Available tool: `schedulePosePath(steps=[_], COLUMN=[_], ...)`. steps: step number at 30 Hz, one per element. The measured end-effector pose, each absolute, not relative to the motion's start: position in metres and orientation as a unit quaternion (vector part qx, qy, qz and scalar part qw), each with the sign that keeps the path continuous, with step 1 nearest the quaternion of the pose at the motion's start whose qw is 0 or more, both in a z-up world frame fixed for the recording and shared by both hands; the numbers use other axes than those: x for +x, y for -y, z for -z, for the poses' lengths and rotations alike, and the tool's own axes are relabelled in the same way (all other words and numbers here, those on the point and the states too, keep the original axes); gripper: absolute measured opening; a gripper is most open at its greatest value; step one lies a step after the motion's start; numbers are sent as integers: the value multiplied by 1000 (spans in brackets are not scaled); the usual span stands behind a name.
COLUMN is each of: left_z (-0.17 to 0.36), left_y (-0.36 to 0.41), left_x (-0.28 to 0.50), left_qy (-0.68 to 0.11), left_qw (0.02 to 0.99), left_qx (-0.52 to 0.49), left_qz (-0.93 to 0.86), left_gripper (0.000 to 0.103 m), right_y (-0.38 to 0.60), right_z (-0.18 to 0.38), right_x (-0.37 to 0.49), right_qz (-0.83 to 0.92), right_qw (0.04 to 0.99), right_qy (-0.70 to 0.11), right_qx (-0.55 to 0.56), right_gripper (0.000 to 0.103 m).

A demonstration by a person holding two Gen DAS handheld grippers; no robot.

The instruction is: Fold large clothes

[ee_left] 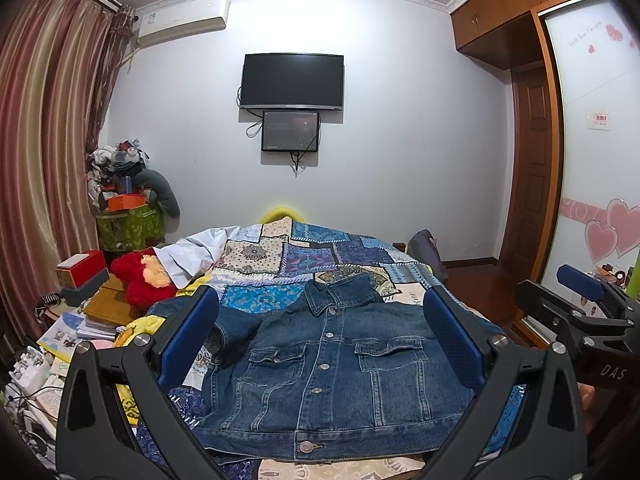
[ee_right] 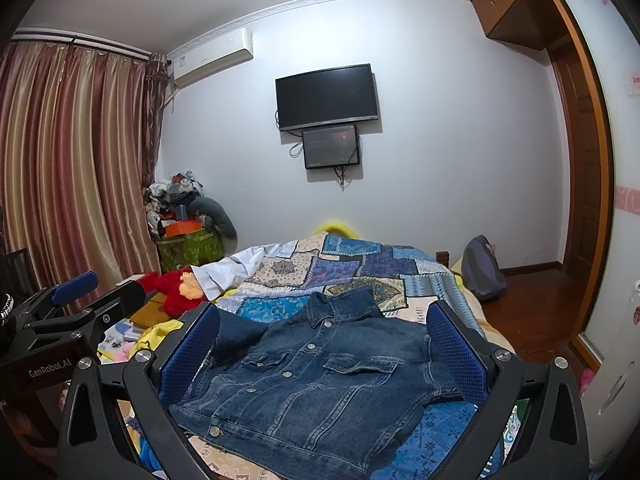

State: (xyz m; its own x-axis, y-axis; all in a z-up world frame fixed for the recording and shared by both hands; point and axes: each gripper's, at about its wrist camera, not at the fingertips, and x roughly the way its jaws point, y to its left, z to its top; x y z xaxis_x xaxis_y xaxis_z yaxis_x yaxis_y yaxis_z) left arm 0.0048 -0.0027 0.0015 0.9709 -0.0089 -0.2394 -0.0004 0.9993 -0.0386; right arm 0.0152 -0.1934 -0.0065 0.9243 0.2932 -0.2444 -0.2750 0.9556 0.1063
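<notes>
Denim jacket (ee_left: 332,376) lies flat (buttoned), collar toward the far wall.

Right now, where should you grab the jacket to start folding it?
Probably the sleeve on its left side, coming in from the left edge with the left hand-held gripper. The jacket lies flat, front up and buttoned, with that sleeve sticking out over the quilt, so it looks easy to pinch and fold inward.

Black gripper (ee_left: 320,344) frames, silver screws, blue textured pads (ee_left: 188,340).
</notes>
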Motion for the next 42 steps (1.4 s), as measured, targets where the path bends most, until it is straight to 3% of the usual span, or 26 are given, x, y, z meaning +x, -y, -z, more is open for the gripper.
schedulePosePath(steps=[42], left_z=[4], left_y=[-5], left_x=[17], left_qy=[-131], left_qw=[991], left_qx=[-18], left_qz=[-2], left_gripper=[103], right_y=[190], right_z=[13], right_x=[18], right_qz=[-140], right_qw=[979], right_qy=[-144], right_qx=[35], right_gripper=[103])
